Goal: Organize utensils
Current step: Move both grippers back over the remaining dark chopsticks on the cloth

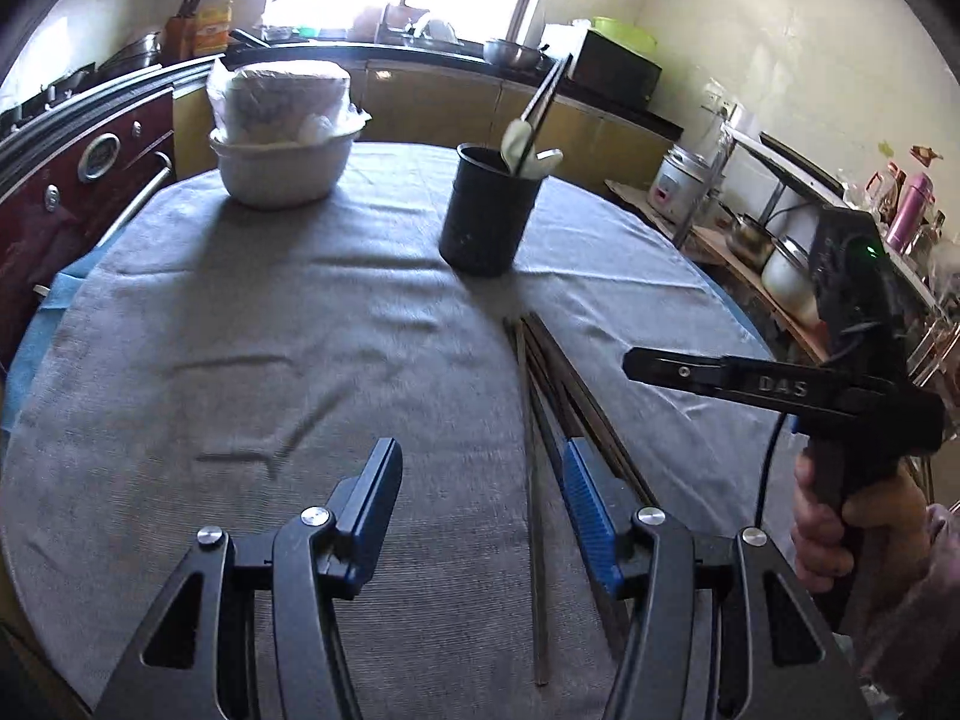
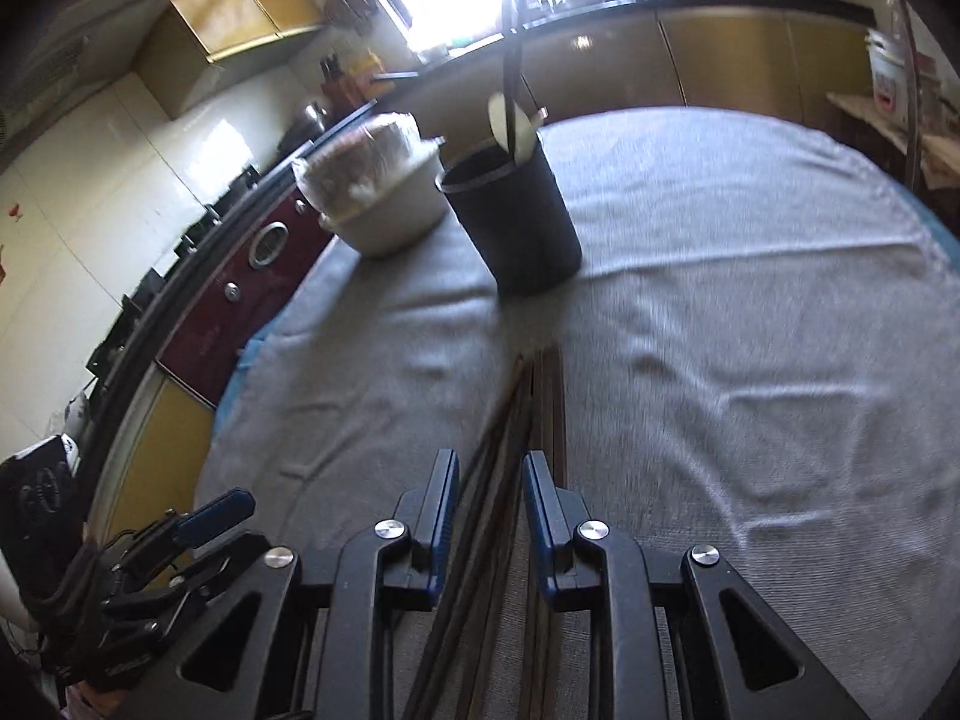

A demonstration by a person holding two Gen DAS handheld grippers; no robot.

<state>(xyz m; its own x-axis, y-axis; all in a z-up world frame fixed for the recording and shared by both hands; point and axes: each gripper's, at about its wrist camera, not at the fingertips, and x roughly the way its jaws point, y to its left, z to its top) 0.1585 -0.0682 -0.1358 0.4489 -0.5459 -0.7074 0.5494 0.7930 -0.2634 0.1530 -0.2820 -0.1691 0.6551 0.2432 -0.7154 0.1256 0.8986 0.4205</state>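
Note:
A black utensil holder [image 1: 489, 216] [image 2: 516, 222] stands upright on the grey-clothed round table [image 1: 240, 330]. White spoons [image 1: 517, 141] and dark chopsticks stick out of it. Several loose dark chopsticks [image 1: 531, 420] [image 2: 528, 396] lie in a bundle on the cloth in front of it. My left gripper [image 1: 480, 450] hangs open over the cloth, its right finger just above the bundle, with nothing between its pads. My right gripper [image 2: 489, 459] [image 1: 630, 363] hovers over the bundle with its jaws narrowly apart. The chopsticks run under the gap and the pads do not press on them.
A white bowl stack [image 1: 282, 162] [image 2: 384, 210] wrapped in plastic sits at the table's far left. A red oven front [image 1: 90, 180] and counters ring the table. Shelves with a rice cooker [image 1: 684, 180] and pots stand to the right. A hand [image 1: 840, 534] holds the right gripper's handle.

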